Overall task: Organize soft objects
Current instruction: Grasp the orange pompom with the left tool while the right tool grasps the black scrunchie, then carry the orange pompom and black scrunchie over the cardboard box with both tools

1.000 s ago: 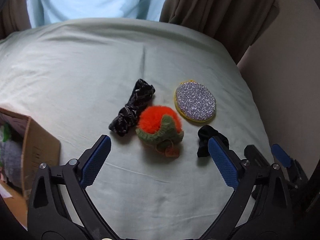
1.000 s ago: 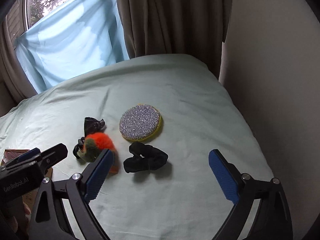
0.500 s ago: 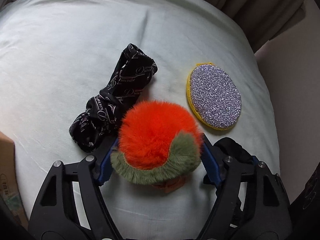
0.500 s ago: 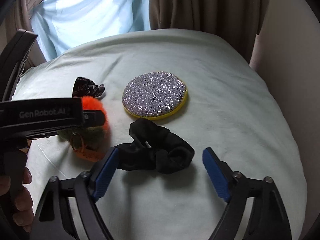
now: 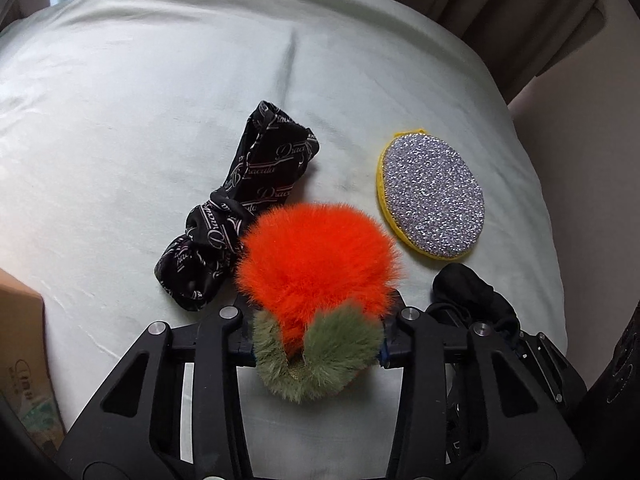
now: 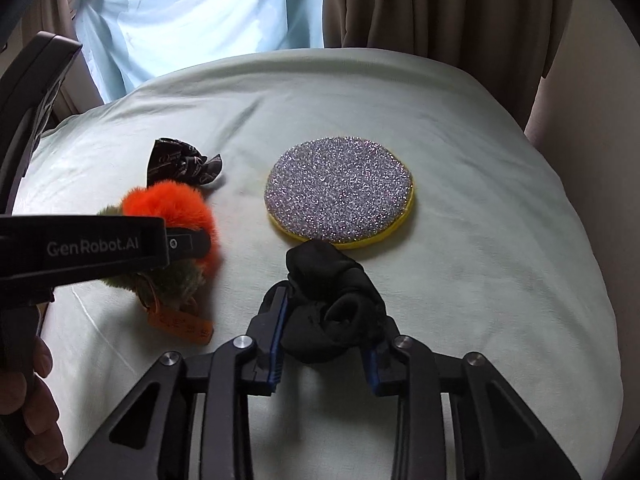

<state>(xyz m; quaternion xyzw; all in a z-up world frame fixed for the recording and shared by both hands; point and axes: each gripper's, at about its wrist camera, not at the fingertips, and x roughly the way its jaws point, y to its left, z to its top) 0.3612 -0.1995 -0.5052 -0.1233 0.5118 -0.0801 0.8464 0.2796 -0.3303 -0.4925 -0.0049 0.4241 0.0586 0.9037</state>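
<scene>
Left gripper [image 5: 318, 350] clamps fur pompom [image 5: 316, 264], right gripper [image 6: 324, 354] clamps black scrunchie [image 6: 332, 312]; both jaws just closing. Risk: pompom fur compresses, slips on lift; orange tag [image 6: 180, 326], lower left, may snag.

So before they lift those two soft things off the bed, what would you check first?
1. Left tool shut on the pompom: ok.
2. Right tool shut on the black cloth: ok.
3. Pompom clear of the printed band: cannot tell, they look to be touching.
4. Black cloth clear of the glitter pad: cannot tell, its tip reaches the pad's edge.
5. Box within reach: cannot tell.
</scene>
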